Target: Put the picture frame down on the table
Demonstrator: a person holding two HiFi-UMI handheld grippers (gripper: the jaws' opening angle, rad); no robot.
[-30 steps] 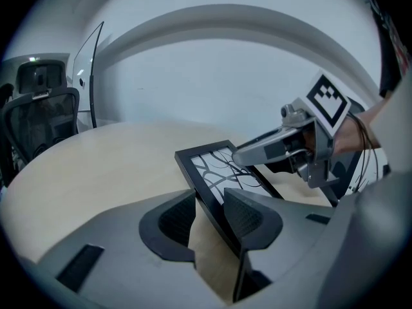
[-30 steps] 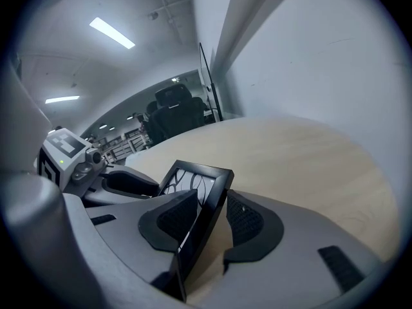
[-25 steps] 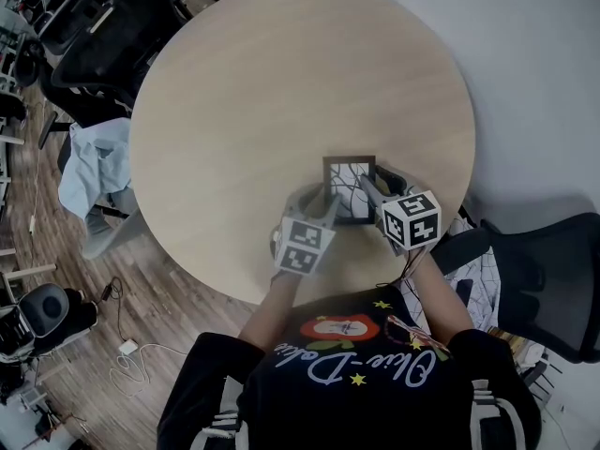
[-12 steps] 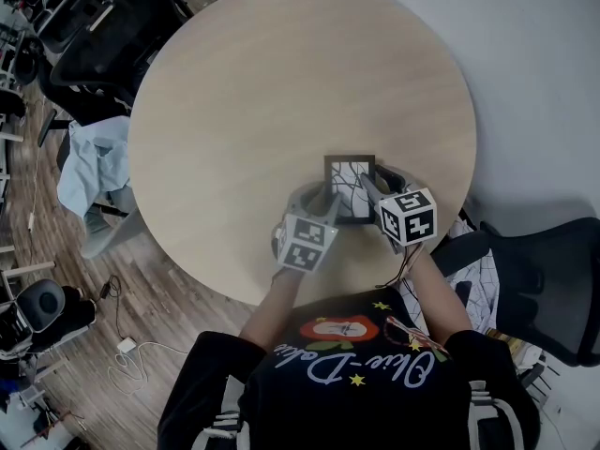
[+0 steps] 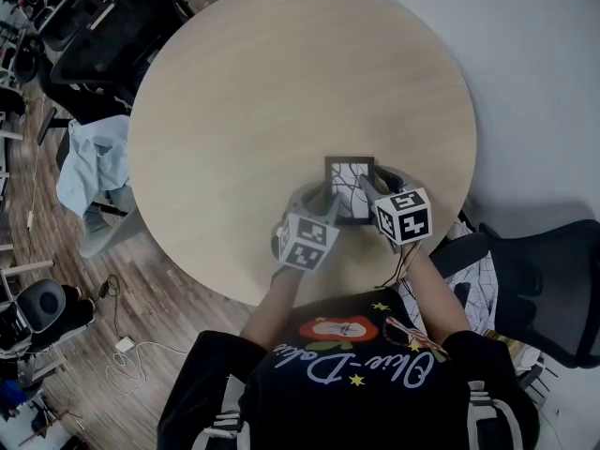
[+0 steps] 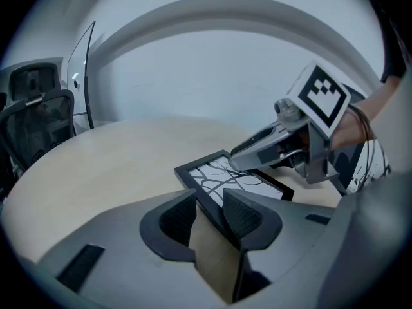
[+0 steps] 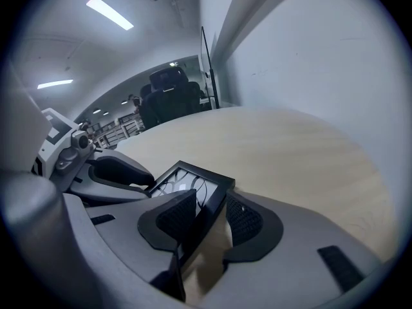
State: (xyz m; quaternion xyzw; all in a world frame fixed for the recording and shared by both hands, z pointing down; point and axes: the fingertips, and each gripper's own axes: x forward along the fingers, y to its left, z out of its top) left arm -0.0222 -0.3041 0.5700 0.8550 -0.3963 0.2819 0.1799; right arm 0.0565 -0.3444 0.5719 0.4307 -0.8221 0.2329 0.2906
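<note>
— What do we read at the left gripper point(image 6: 208, 198)?
— Its jaws have just been closing a little, yet they hang loose. The left edge of the picture frame point(image 5: 349, 178) runs between them, and bare table point(image 5: 281, 92) shows beside one pad.
— And the right gripper point(image 7: 211, 199)?
— Released too. It straddles the picture frame's right edge with a gap.
— Where do we find the picture frame?
— Near right on the table, seemingly flat. The jaws hide its near edge, so we can't confirm that.
</note>
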